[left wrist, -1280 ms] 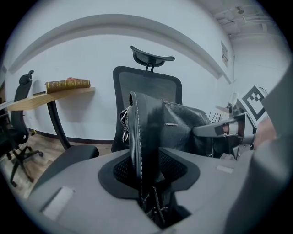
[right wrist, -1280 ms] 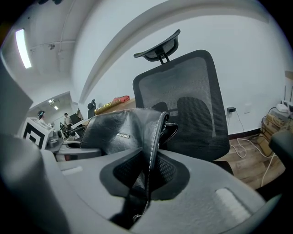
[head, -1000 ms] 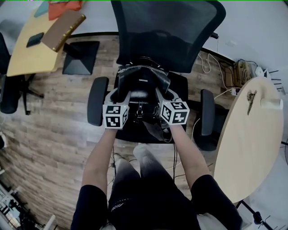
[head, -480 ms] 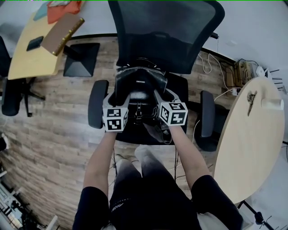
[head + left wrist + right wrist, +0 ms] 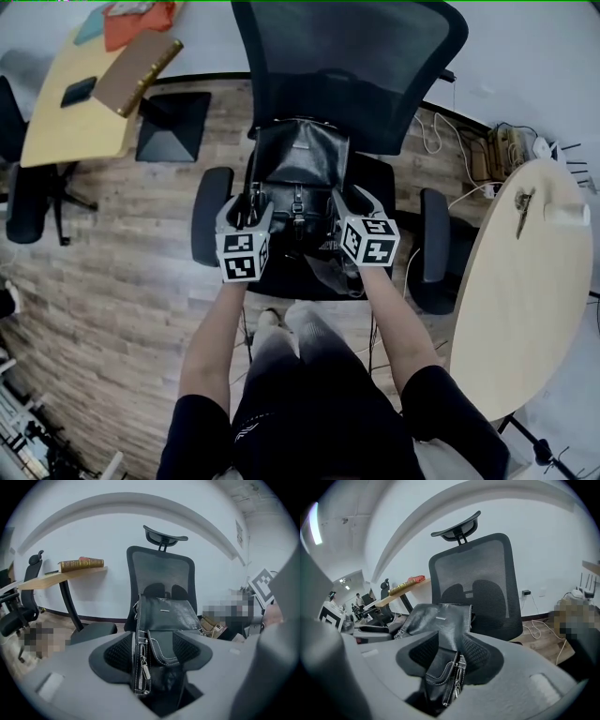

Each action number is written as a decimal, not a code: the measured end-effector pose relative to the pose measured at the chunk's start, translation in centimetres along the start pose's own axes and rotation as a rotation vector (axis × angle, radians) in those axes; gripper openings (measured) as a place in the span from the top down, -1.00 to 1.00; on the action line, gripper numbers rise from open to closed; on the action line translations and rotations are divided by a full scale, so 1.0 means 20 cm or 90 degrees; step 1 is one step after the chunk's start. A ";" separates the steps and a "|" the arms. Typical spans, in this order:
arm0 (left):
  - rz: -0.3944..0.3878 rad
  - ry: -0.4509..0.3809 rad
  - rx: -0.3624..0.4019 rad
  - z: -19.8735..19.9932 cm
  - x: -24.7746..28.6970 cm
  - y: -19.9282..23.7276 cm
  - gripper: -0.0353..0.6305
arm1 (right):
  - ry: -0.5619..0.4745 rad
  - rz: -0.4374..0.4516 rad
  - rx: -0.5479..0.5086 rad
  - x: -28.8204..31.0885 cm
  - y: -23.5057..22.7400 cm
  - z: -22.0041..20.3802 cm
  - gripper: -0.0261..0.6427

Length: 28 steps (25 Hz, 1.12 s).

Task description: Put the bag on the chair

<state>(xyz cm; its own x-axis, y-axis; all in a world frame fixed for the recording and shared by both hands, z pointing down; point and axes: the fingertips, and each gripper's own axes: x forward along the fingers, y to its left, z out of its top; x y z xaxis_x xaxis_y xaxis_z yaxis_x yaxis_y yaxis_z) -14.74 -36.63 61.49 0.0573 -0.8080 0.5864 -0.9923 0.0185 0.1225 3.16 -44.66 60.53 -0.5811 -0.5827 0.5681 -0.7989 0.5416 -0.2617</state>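
A black leather bag stands on the seat of a black mesh office chair, leaning against the backrest. My left gripper is at the bag's lower left corner and my right gripper at its lower right. Both sets of jaws are opening. In the left gripper view the zipped edge of the bag lies between the pads of the left gripper, which stand wide of it. In the right gripper view the bag has its other zipped edge loose between the right gripper pads.
The chair's armrests flank my grippers. A rounded wooden table stands to the right, cables lie on the floor behind it. Another table with a book is at upper left.
The bag has settled back against the backrest and now shows its full front. Both grippers have drawn slightly toward me and their jaws have spread off the bag's sides.
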 end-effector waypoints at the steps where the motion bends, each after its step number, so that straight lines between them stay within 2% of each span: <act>1: -0.003 -0.003 -0.001 0.01 -0.01 0.00 0.01 | -0.003 -0.002 0.005 -0.01 0.01 0.00 0.45; 4: -0.009 -0.010 -0.008 0.03 -0.06 -0.01 0.08 | -0.011 -0.007 0.022 -0.06 0.04 0.01 0.47; 8: -0.014 -0.020 -0.018 0.09 -0.16 -0.02 0.29 | -0.024 -0.012 0.035 -0.14 0.07 0.03 0.53; 14: -0.041 -0.033 -0.005 0.14 -0.30 -0.07 0.56 | -0.045 -0.019 0.050 -0.29 0.13 0.07 0.65; 20: -0.037 -0.065 -0.004 0.20 -0.50 -0.07 0.83 | -0.076 -0.025 0.064 -0.46 0.21 0.11 0.79; 23: -0.042 -0.059 -0.001 0.19 -0.56 -0.08 0.85 | -0.099 -0.033 0.061 -0.54 0.25 0.13 0.91; 28: -0.052 -0.066 0.001 0.17 -0.67 -0.08 0.84 | -0.099 -0.020 0.043 -0.62 0.34 0.11 0.91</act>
<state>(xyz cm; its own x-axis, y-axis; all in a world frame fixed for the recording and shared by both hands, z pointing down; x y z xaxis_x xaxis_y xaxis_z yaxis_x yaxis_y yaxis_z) -14.22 -27.78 50.67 0.1263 -0.8636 0.4880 -0.9849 -0.0507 0.1653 4.69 -35.05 50.04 -0.5686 -0.6886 0.4500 -0.8225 0.4829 -0.3003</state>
